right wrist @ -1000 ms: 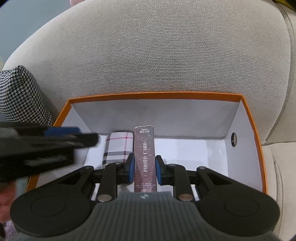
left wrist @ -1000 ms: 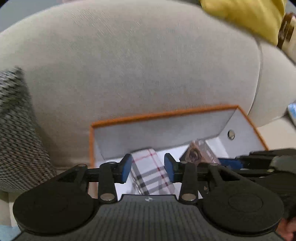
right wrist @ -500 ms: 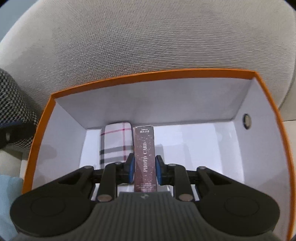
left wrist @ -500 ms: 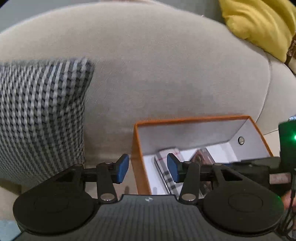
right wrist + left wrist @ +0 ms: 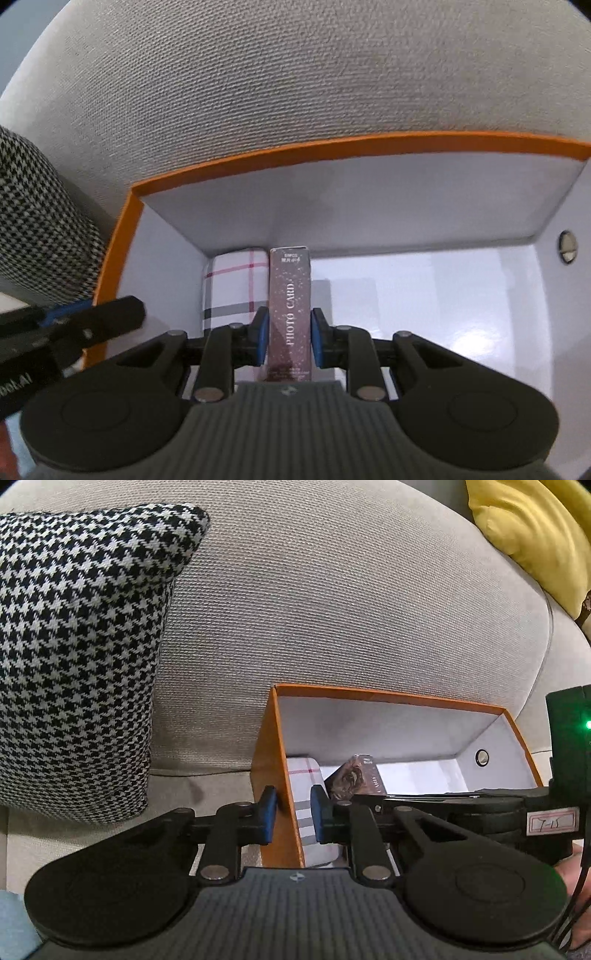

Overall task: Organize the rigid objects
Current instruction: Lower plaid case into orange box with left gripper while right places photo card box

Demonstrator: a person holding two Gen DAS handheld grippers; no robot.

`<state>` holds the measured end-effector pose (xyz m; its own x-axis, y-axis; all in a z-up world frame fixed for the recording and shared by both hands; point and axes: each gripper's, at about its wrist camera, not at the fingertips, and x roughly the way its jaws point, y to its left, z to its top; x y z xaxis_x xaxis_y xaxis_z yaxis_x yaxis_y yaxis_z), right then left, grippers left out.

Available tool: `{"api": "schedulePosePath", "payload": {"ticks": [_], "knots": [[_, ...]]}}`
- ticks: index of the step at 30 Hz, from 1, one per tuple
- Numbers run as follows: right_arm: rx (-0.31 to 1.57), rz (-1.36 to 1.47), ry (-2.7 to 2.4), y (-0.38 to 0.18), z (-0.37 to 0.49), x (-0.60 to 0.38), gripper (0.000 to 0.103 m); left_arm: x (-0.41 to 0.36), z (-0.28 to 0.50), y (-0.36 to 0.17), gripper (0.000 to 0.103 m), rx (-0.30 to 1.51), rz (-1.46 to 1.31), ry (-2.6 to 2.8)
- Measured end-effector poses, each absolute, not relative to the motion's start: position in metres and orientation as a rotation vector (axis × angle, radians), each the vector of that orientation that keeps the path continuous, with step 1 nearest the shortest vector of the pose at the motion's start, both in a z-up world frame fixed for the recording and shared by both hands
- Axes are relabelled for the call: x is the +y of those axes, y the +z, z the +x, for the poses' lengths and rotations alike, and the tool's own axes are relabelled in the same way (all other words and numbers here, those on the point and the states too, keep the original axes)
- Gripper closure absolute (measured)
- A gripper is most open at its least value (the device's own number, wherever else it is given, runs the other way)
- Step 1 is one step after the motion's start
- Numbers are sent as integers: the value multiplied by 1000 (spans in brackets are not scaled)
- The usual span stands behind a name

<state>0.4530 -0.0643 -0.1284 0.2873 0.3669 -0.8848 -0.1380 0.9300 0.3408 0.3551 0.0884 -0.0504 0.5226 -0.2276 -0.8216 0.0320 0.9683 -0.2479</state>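
Box: an orange cardboard box with white inside walls [image 5: 122,236] is seen low in both views, set against a big grey sofa cushion [image 5: 314,85].
Held thing: a long, thin, dark sparkly card box with "PHOTO CARD" printed on it [image 5: 290,314] is gripped by the right gripper [image 5: 286,339]; its blue pads are pressed on both long sides.
Where it is: the card box is in the lower middle of the right wrist view, down inside the orange box, just beside a white checked case with red and grey lines [image 5: 236,288] at the left inner wall.
Long axis: the card box is pointed straight away from the gripper, toward the far wall; the checked case is lined up the same way.
Key gap: it cannot be told if the card box is touching the floor of the box.
Nearer hand: the card box is already held by the right hand, so the setting down is judged to be its job.
Left gripper: the left gripper [image 5: 293,818] is closed on the orange side wall [image 5: 275,775], one pad outside and one inside.
Left view only: the wall grip, a black-and-white houndstooth pillow [image 5: 81,657] at the left and a yellow cushion [image 5: 532,535] at the upper right are shown.
Right view only: the printed words and the empty white floor to the right are shown.
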Motion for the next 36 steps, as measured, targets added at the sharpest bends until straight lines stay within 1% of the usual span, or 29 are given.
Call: {"api": "schedulePosePath", "payload": {"ticks": [6, 9, 11, 12, 16, 18, 21, 24, 26, 28, 31, 36], "knots": [[1217, 268, 316, -123, 458, -82, 80, 87, 349, -54, 82, 1006, -212, -146], [1252, 337, 330, -133, 469, -85, 79, 84, 349, -55, 82, 1007, -203, -143], [1279, 323, 345, -136, 471, -85, 79, 82, 350, -55, 82, 1011, -204, -142], [1276, 292, 348, -135, 470, -83, 78, 82, 350, -55, 82, 1012, -201, -141], [1258, 106, 319, -129, 467, -78, 66, 77, 351, -54, 82, 1013, -186, -139], [1273, 66, 318, -131, 468, -77, 63, 76, 351, -53, 82, 1012, -188, -138], [1300, 35, 311, -141, 470, -71, 62, 75, 351, -53, 82, 1012, -191, -139], [1317, 82, 314, -146, 472, -77, 60, 74, 351, -54, 82, 1013, -189, -141], [1316, 109, 296, -147, 475, -76, 60, 73, 351, -54, 82, 1013, -188, -140], [1312, 130, 287, -148, 476, -73, 65, 73, 351, -54, 82, 1013, -187, -141], [1313, 171, 269, -145, 475, -69, 69, 74, 352, -54, 82, 1012, -190, -142], [1281, 124, 274, -147, 473, -56, 69, 76, 352, -56, 82, 1011, -191, -141]]}}
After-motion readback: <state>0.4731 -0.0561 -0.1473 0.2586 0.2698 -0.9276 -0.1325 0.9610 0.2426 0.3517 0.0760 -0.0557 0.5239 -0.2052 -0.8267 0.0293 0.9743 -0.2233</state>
